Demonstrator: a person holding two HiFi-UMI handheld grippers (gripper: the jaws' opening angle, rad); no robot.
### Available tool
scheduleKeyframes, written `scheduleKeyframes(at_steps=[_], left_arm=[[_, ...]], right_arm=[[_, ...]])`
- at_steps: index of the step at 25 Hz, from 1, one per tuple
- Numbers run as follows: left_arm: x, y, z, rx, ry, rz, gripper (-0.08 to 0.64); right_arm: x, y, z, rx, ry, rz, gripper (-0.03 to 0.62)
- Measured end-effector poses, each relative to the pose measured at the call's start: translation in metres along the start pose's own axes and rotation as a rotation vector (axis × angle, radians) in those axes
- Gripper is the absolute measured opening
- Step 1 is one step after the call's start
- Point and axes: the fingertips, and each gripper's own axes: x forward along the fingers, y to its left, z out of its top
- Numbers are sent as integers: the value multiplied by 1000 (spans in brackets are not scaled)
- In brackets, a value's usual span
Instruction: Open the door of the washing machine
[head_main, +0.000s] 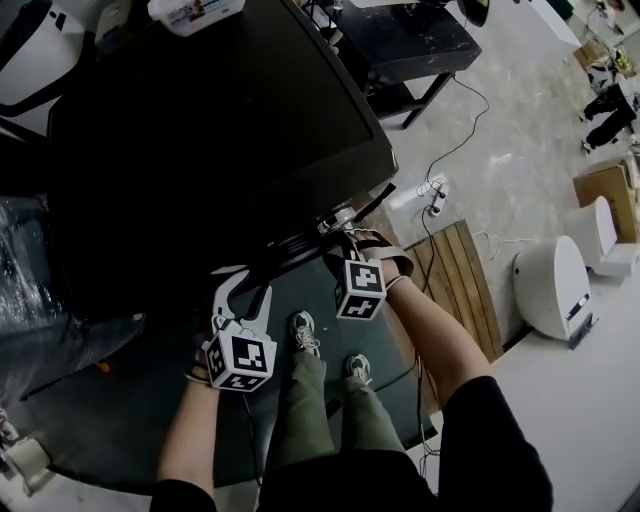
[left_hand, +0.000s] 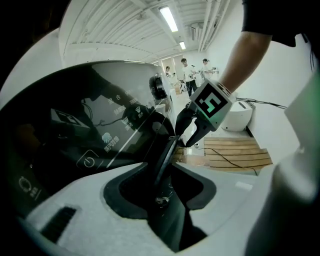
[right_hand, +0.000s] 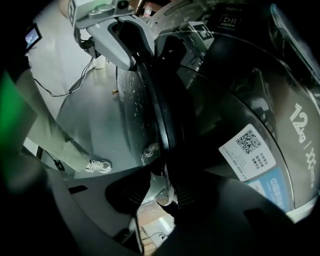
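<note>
Straddling the front edge of the washing machine lid (head_main: 200, 130), the fingers of the left gripper (head_main: 245, 285) and right gripper (head_main: 348, 245) were seen spread, the edge between them unpinched; lifting was judged undone

The setting is an indoor laboratory or test hall. A washing machine (head_main: 200, 140) stands on a dark mat (head_main: 130, 420) over a pale polished floor (head_main: 520, 130). A power strip (head_main: 432, 192) and loose cables (head_main: 470, 130) lie beside a wooden pallet (head_main: 462, 280). A cardboard box (head_main: 608, 195) stands near the pallet. Strip lights (left_hand: 168, 18) line the open white ceiling, and people (left_hand: 189, 75) stand in the background.
</note>
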Motion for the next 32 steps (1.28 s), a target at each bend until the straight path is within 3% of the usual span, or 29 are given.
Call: scheduleKeyframes(at_steps=[13,17,19,21,24,28,32], left_arm=[[2,-4,0,-22,-4,-33,143],[-3,-13,0,-47,3,-98,142],[-13,-33,-5,-6,10,-167,143],[-25,-52,-12,69,0,-193,153],[-31,-62,-16,105,-21,-149,175],[-39,-72,-20,114,-37,-49,183],[-50,-82,-27,77,-2,56,190]], right_arm=[[0,2,-3,31,-11,-38,143],[-6,16,-7,4,-3,8,138],[-16,48,-15,-6,-34,75,115],[-28,80,-17,51,-82,71,115],[-35,97,-18,134,-98,-7,124],[-40,116,-22,170,-100,-48,130],[-50,136,-20,235,-138,-62,140]])
